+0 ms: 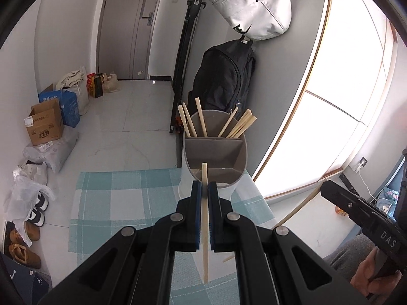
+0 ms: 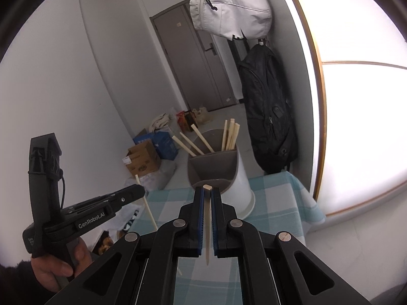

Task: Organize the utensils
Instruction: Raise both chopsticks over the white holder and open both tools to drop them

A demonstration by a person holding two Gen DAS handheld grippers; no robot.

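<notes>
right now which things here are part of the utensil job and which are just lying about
Job: left gripper shut on a chopstick; right gripper shut on another chopstick; holder with chopsticks in it.

Lying about: backpack, white bag, boxes, shoes.

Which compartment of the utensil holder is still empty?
The front compartment of the utensil holder, nearest both grippers, holds no chopsticks. The two rear ones do: three chopsticks in the back left, a bundle in the back right.
</notes>
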